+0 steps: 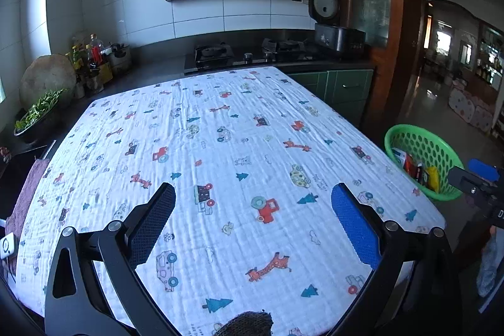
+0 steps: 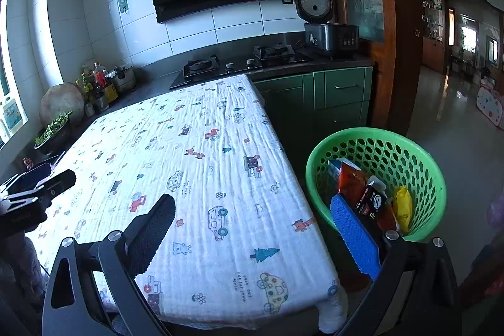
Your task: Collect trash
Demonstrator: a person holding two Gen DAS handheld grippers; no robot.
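Observation:
A green perforated basket (image 2: 406, 144) stands on the floor right of the table and holds several wrappers: a red packet (image 2: 351, 181), a dark carton (image 2: 373, 199) and a yellow packet (image 2: 403, 208). It also shows in the left wrist view (image 1: 419, 144). My left gripper (image 1: 253, 203) is open and empty above the white cartoon-print tablecloth (image 1: 220, 147). My right gripper (image 2: 252, 216) is open and empty, over the table's right edge beside the basket. No trash shows on the cloth (image 2: 195, 166).
A dark counter with a gas hob (image 1: 245, 54), a rice cooker (image 1: 337, 35), bottles (image 1: 91, 55) and a bowl of greens (image 1: 37, 115) lies behind the table. Green cabinets (image 2: 343, 90) and a wooden door frame (image 2: 397, 37) stand at right. Open floor lies beyond.

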